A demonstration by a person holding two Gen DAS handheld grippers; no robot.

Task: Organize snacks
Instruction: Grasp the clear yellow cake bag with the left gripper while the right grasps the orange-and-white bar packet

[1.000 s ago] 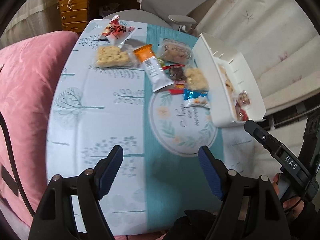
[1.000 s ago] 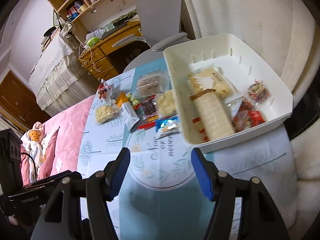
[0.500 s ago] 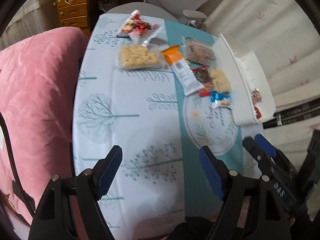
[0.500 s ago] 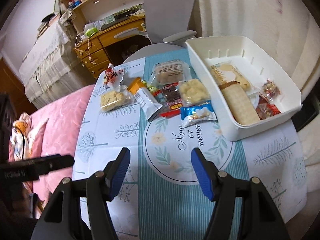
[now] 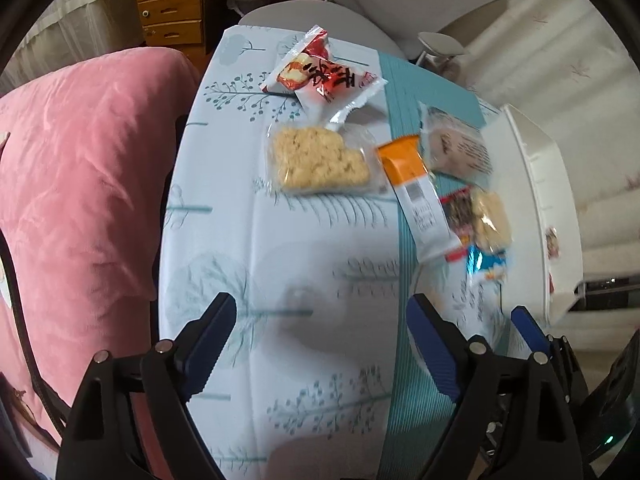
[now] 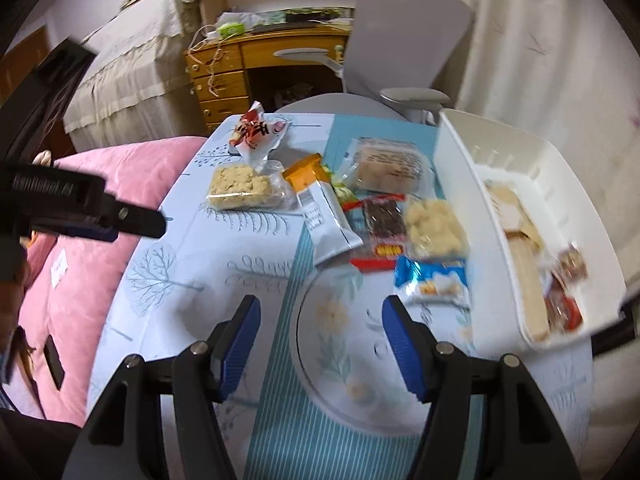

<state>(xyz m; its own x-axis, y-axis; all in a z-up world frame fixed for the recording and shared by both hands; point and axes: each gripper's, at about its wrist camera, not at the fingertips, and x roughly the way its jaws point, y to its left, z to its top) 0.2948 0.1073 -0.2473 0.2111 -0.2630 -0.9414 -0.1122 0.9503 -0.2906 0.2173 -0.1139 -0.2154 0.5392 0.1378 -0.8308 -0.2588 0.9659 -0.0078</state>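
Note:
Several snack packets lie on the patterned table (image 5: 280, 264): a red-and-white packet (image 5: 320, 76), a clear-wrapped rice cake (image 5: 318, 162), an orange-and-white bar (image 5: 416, 196), a clear cookie pack (image 5: 460, 146) and a blue packet (image 6: 434, 280). A white bin (image 6: 532, 216) at the right holds more snacks. My left gripper (image 5: 320, 344) is open and empty, short of the rice cake. My right gripper (image 6: 320, 340) is open and empty over the round motif, short of the blue packet.
A pink cushion (image 5: 80, 184) lies along the table's left edge. A grey office chair (image 6: 400, 52) and a wooden desk with drawers (image 6: 224, 76) stand behind the table. A curtain (image 6: 540, 40) hangs at the right. The left gripper's body (image 6: 80, 208) shows in the right wrist view.
Both grippers have swung left and moved forward toward the snacks. The rice cake and red packet are now nearer the left gripper. Both stay open and empty.

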